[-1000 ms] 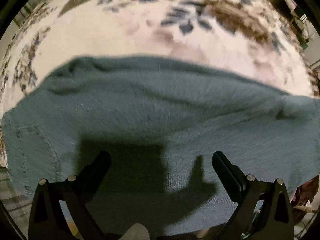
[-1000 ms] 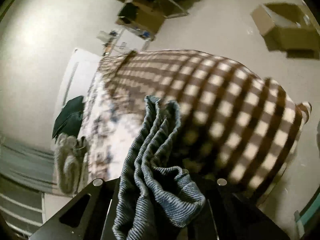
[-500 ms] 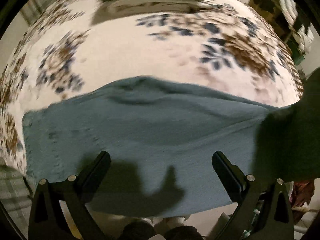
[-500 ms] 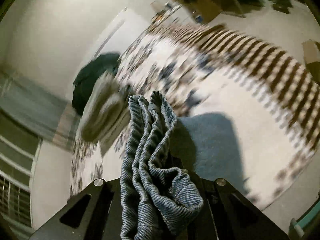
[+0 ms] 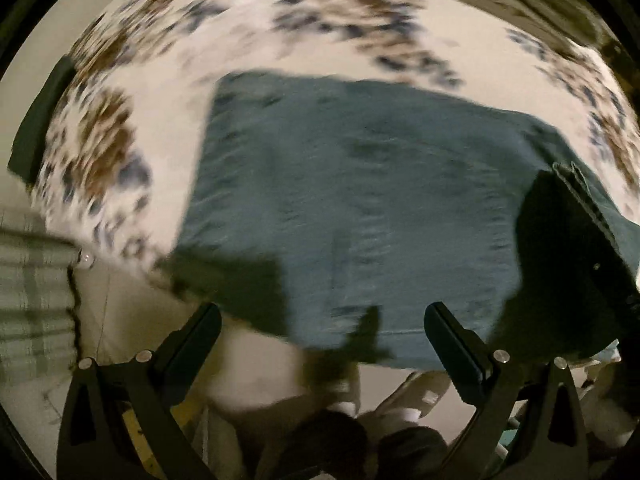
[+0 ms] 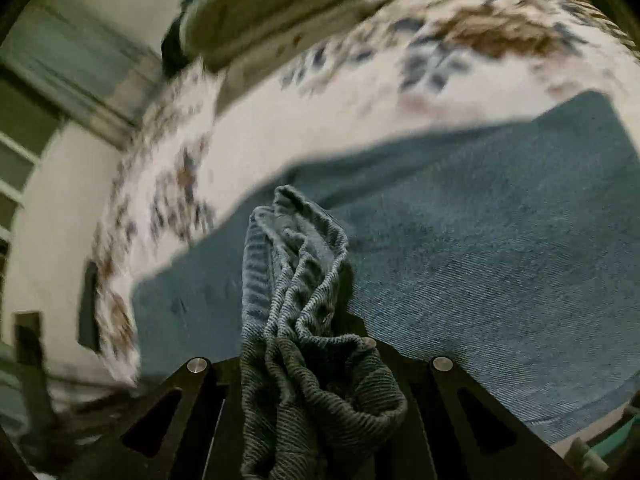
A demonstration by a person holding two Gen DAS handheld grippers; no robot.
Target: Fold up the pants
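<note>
Blue denim pants (image 5: pixel 360 200) lie spread flat on a floral bedspread (image 5: pixel 320 32). My left gripper (image 5: pixel 322 332) is open and empty, held above the near edge of the pants. My right gripper (image 6: pixel 304 336) is shut on a bunched end of the pants (image 6: pixel 296 264), held over the flat denim (image 6: pixel 480 248). The right gripper's body shows as a dark shape at the right of the left wrist view (image 5: pixel 568 264), with denim draped over it.
The bedspread (image 6: pixel 280 128) is white with brown and blue flowers. A grey pillow or folded cloth (image 6: pixel 272 8) lies at the far side of the bed. The bed's near edge and the person's feet (image 5: pixel 344 432) show below the left gripper. Striped cloth (image 5: pixel 32 280) lies at left.
My right gripper has swung the bunched end of the pants across and down over the flat part. My left gripper has pulled back toward the bed's edge and stays open.
</note>
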